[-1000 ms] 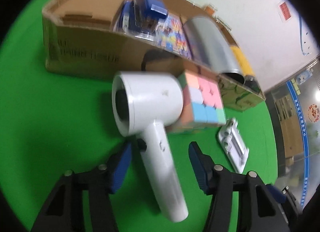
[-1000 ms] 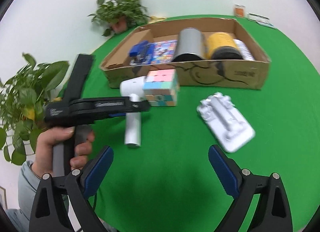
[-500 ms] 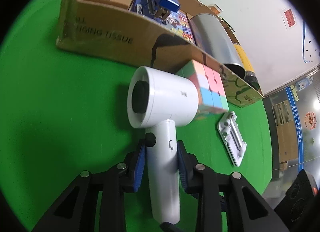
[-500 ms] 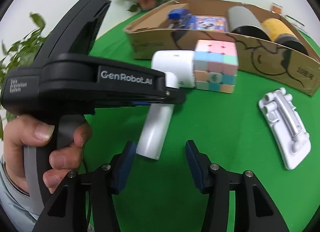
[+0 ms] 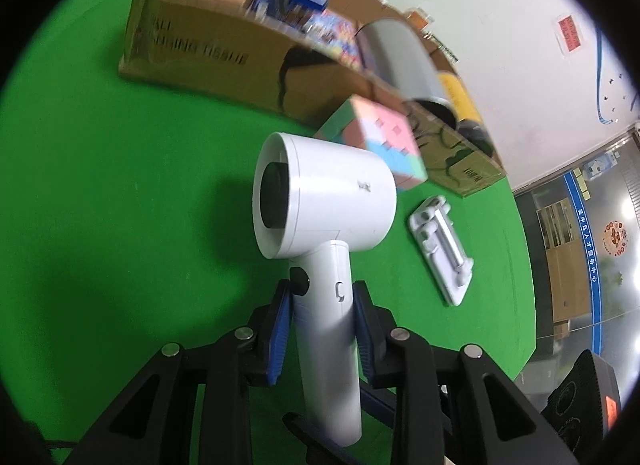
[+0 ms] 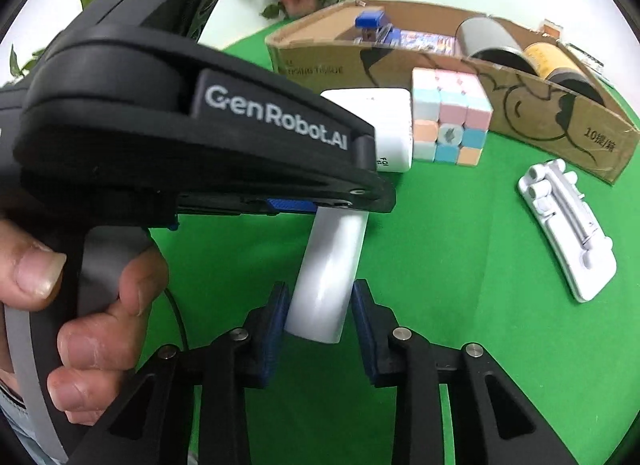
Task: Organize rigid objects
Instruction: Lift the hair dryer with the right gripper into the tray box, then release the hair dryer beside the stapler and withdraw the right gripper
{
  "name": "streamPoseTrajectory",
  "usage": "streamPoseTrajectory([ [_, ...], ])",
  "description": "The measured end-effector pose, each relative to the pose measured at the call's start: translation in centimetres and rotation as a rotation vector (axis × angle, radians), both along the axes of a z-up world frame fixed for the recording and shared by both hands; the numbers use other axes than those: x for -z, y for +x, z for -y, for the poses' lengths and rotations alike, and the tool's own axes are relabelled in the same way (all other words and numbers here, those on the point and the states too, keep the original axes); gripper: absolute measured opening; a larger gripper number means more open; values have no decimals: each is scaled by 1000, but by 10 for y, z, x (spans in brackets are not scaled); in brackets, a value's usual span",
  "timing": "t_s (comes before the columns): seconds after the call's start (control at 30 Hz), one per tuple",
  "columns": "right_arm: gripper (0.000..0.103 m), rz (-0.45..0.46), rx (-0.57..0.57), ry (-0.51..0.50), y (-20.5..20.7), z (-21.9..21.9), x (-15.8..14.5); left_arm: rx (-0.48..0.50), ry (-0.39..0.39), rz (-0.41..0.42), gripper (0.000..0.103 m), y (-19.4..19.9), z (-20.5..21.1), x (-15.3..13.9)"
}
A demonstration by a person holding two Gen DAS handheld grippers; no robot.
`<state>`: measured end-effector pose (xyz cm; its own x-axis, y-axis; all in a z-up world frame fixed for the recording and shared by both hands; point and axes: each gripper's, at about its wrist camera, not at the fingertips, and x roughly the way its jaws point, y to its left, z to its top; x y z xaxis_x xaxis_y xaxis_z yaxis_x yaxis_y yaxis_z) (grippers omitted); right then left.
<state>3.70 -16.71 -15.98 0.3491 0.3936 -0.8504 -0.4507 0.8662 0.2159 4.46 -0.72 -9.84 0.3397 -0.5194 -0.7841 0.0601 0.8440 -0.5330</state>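
- At nine o'clock in the right wrist view, a hand (image 6: 76, 329) holds my left gripper (image 5: 322, 329); its fingers (image 5: 280, 325) are clamped on the upper handle of the white hair dryer (image 5: 324, 201).
- Toward six o'clock, my right gripper (image 6: 320, 321) has its fingers (image 6: 276, 321) closed on the handle's free end, so both grip the one dryer, lying on the green counter (image 6: 460, 265).
- I judge the step in hand is securing the dryer; next comes a joint lift over the wall of the cardboard box (image 6: 560, 113) at twelve o'clock.
- The dryer's barrel lies against the pastel cube (image 6: 450, 117), which may shift.
- At three o'clock lies a white folding stand (image 6: 568, 233), well apart.
- Count outside the box: one dryer, one cube, one stand. Inside: one grey cylinder (image 6: 486, 43), one yellow can (image 6: 554, 61), plus blue items I cannot count.
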Motion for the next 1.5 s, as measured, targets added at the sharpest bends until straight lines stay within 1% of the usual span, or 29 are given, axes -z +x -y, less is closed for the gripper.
streamPoseTrajectory([
  [0.1, 30, 54, 7, 12, 3, 2, -16, 7, 5, 54, 28, 2, 2, -21],
  [0.2, 30, 110, 19, 35, 10, 3, -37, 20, 17, 127, 29, 11, 6, -51],
  [0.23, 30, 136, 22, 38, 17, 3, -48, 31, 23, 161, 29, 17, 7, -65],
  [0.3, 30, 173, 26, 42, 28, 2, -63, 50, 25, 206, 29, 29, 9, -84],
  [0.33, 30, 198, 27, 38, 39, 1, -74, 59, 26, 222, 29, 41, 9, -96],
  [0.4, 30, 218, 35, 38, 61, -2, -89, 78, 31, 237, 29, 66, 10, -114],
  [0.43, 30, 220, 41, 40, 72, -1, -93, 88, 36, 242, 29, 77, 12, -119],
  [0.5, 30, 208, 61, 47, 106, -3, -104, 105, 42, 234, 29, 108, 14, -128],
  [0.53, 30, 197, 67, 51, 126, -3, -107, 113, 43, 224, 29, 118, 8, -130],
  [0.6, 30, 163, 85, 55, 156, -3, -109, 134, 27, 178, 29, 152, 9, -126],
  [0.63, 30, 139, 96, 53, 174, -3, -107, 140, 18, 149, 29, 164, 6, -121],
  [0.7, 30, 99, 110, 53, 197, 1, -100, 154, -1, 96, 30, 185, 8, -108],
  [0.8, 30, 58, 130, 37, 226, 0, -86, 172, -24, 36, 30, 208, 11, -88],
  [0.9, 30, 26, 142, 26, 244, -4, -73, 182, -26, 0, 30, 222, 12, -72],
  [1.03, 30, -16, 150, 16, 262, -7, -51, 194, -20, -57, 30, 235, 14, -52],
  [1.07, 30, -30, 153, 15, 266, -7, -46, 200, -12, -62, 30, 236, 15, -50],
  [1.13, 30, -36, 160, 18, 268, -8, -42, 220, 13, -44, 30, 239, 18, -53],
  [1.2, 30, -31, 166, 16, 271, -9, -41, 213, 21, -62, 30, 243, 20, -52],
  [1.3, 30, -51, 166, 32, 266, -8, -40, 226, 84, -72, 31, 245, 26, -54],
  [1.4, 30, -61, 169, 43, 262, 0, -36, 228, 141, -62, 32, 242, 31, -55],
  [1.43, 30, -70, 175, 50, 264, 2, -35, 227, 138, -60, 32, 241, 30, -55],
  [1.5, 30, -72, 185, 60, 263, 7, -35, 219, 103, -64, 33, 240, 24, -57],
])
